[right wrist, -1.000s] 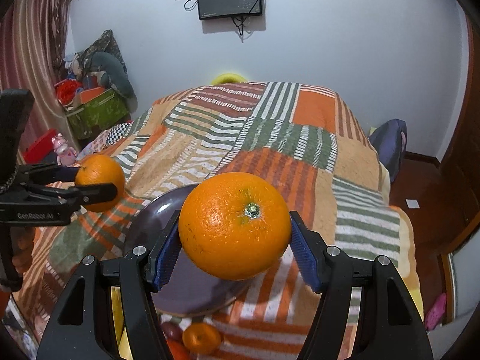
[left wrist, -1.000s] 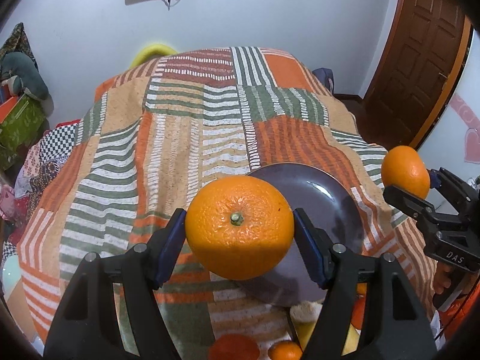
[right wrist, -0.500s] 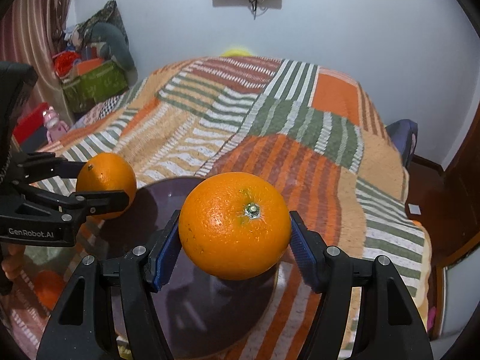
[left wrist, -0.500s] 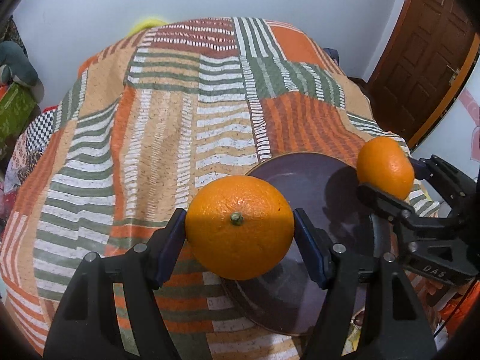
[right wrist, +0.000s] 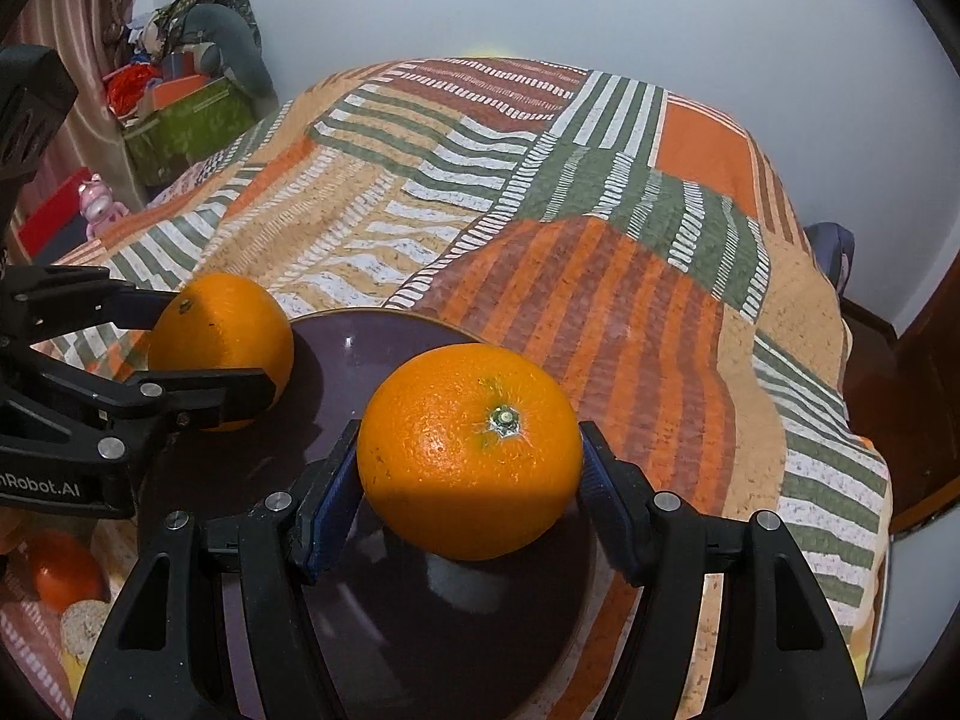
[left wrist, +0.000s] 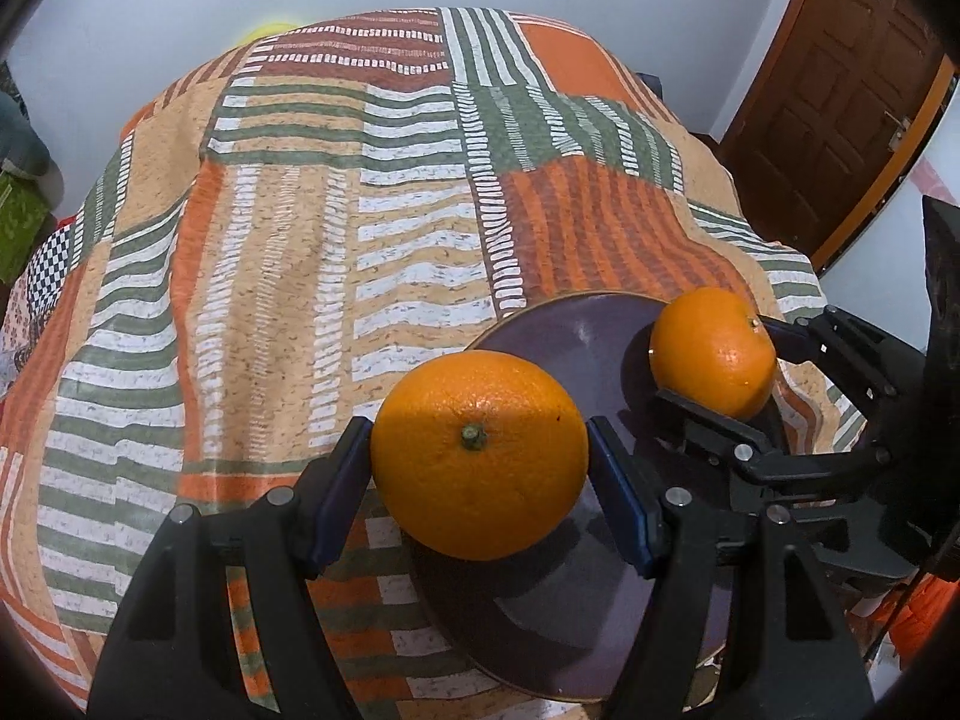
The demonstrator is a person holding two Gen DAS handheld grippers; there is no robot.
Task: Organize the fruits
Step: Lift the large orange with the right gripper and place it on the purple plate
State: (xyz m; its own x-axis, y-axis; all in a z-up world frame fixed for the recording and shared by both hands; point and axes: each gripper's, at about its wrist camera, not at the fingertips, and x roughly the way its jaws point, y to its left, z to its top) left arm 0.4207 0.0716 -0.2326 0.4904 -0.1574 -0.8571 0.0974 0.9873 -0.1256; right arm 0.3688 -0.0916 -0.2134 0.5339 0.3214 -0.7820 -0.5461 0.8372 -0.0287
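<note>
Purple plate (right wrist: pixel 384 330): rim at 12 o'clock is bordered by open bedspread (left wrist: pixel 300 252).
Left hand-held gripper (left wrist: pixel 480 462): clamped on orange (left wrist: pixel 480 456), over the plate's 9 o'clock rim.
Right hand-held gripper (right wrist: pixel 468 456): clamped on second orange (right wrist: pixel 468 450), over the plate.
Obstacles: loose fruit (right wrist: pixel 63 579) at 8 o'clock.

Open patterned bedspread (left wrist: pixel 288 276) beyond the dark plate (right wrist: pixel 336 354), bare plate surface between both held oranges

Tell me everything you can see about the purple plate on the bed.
The plate is round, dark purple and glossy, probably glazed ceramic, with a thin tan rim. It lies flat on the striped bedspread near its front edge. Nothing can be seen resting on it; shadows fall across it. The left gripper and right gripper each hold an orange over it; whether the oranges touch it cannot be told.
</note>
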